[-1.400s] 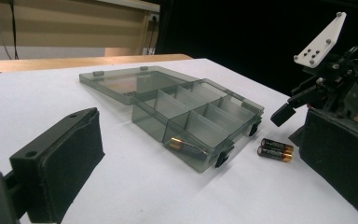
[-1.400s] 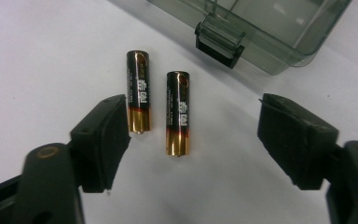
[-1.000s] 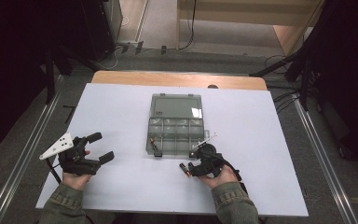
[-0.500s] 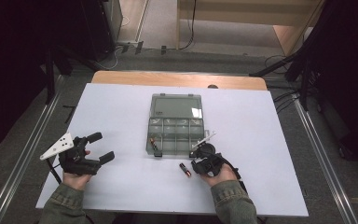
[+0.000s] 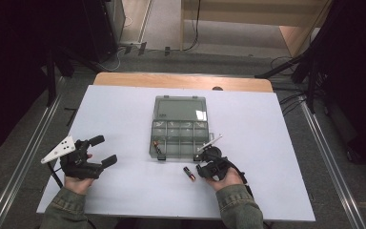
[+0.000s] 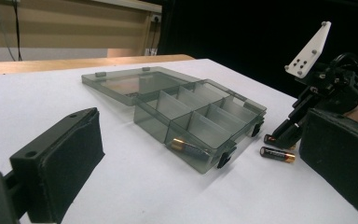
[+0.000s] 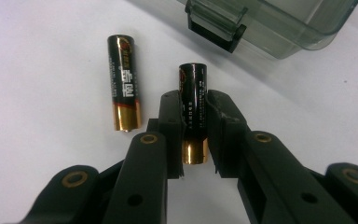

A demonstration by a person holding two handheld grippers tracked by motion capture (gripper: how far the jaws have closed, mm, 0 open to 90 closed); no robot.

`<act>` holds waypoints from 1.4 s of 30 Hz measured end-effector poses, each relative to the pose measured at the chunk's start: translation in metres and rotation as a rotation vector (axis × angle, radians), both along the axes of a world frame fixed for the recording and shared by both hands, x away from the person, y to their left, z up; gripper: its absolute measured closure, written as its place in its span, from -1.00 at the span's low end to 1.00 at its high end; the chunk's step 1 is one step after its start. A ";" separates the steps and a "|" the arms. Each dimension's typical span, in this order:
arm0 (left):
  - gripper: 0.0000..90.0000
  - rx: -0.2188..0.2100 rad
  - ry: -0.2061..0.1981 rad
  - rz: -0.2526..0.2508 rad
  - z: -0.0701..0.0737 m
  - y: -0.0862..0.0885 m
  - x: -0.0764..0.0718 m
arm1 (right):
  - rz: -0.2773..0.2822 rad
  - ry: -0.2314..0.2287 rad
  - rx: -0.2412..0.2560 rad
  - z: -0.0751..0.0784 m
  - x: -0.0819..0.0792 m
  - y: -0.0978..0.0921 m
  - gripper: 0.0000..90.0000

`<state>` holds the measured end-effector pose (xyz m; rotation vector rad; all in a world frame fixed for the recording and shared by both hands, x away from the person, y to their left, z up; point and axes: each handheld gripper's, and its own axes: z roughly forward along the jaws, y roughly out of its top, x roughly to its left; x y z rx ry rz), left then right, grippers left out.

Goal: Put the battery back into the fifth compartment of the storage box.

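Observation:
A smoky clear compartment box (image 5: 178, 138) lies open mid-table, its lid flat on the far side. One black and gold AA battery (image 5: 157, 147) rests in its front left compartment, also seen in the left gripper view (image 6: 189, 147). My right gripper (image 7: 193, 135) is shut on a second battery (image 7: 193, 100), held low over the table just in front of the box. A third battery (image 7: 124, 88) lies loose on the table beside it (image 5: 189, 173). My left gripper (image 5: 100, 151) rests open at the table's front left, nothing between its pads (image 6: 70, 158).
The box's front latch (image 7: 219, 23) is close ahead of the held battery. White tabletop (image 5: 267, 143) stretches free to the right and left of the box. A wooden strip (image 5: 181, 81) runs along the far edge.
My right gripper has shifted slightly right, away from the loose battery on the table. The left gripper has stayed put.

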<state>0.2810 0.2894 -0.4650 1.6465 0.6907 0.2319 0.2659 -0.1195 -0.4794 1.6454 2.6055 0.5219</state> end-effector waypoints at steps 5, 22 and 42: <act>-1.00 0.005 -0.001 -0.004 0.000 -0.001 0.000 | 0.008 -0.014 0.020 0.005 -0.004 -0.001 0.73; -1.00 0.000 -0.002 0.005 0.000 -0.001 -0.001 | 0.013 -0.074 0.061 0.038 0.004 0.018 0.73; -1.00 -0.011 -0.003 0.011 0.001 0.001 -0.001 | 0.002 -0.063 0.096 0.050 0.046 0.058 0.73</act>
